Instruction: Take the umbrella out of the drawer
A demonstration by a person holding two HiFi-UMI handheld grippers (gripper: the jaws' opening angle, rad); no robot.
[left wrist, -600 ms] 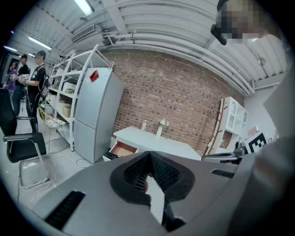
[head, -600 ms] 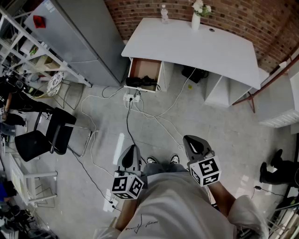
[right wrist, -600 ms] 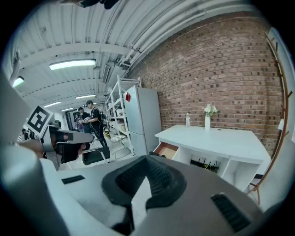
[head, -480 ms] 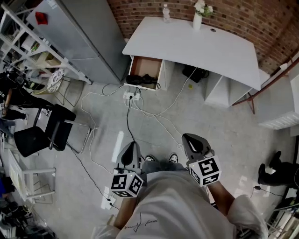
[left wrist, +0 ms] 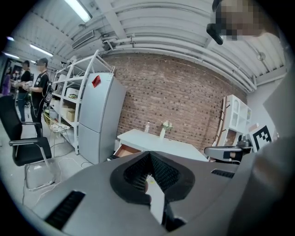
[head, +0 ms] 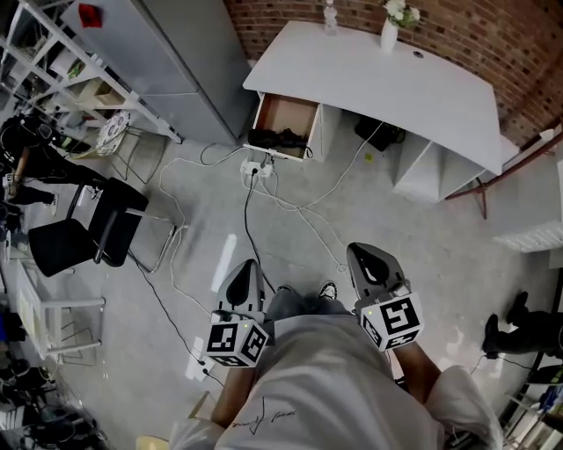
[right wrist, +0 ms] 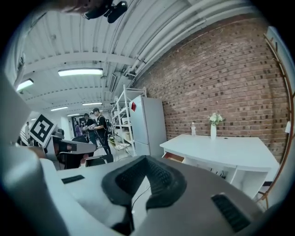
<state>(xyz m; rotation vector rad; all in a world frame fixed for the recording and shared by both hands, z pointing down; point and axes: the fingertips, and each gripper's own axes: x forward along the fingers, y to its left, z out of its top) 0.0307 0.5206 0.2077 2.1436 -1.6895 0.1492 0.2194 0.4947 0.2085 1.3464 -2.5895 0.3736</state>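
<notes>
The white desk [head: 413, 83] stands against the brick wall at the far end of the room. Its wooden drawer [head: 283, 112] is pulled open at the left end. A black folded umbrella [head: 278, 139] lies across the drawer's front. My left gripper [head: 247, 265] and right gripper [head: 360, 252] are held near my body, far short of the desk, both shut and empty. The left gripper view shows the drawer [left wrist: 123, 150] small beyond the closed jaws. In the right gripper view the drawer [right wrist: 174, 157] lies under the desk [right wrist: 216, 147].
A grey fridge [head: 176, 61] stands left of the desk. A power strip [head: 255, 167] and loose cables [head: 299, 211] lie on the floor before the drawer. A black chair [head: 79, 242] is at left, with metal shelves behind. A vase [head: 390, 33] and a bottle [head: 331, 18] are on the desk.
The desk and drawer have shifted right and slightly up in the head view as I moved. Both grippers keep their pose in front of my body, still shut.
</notes>
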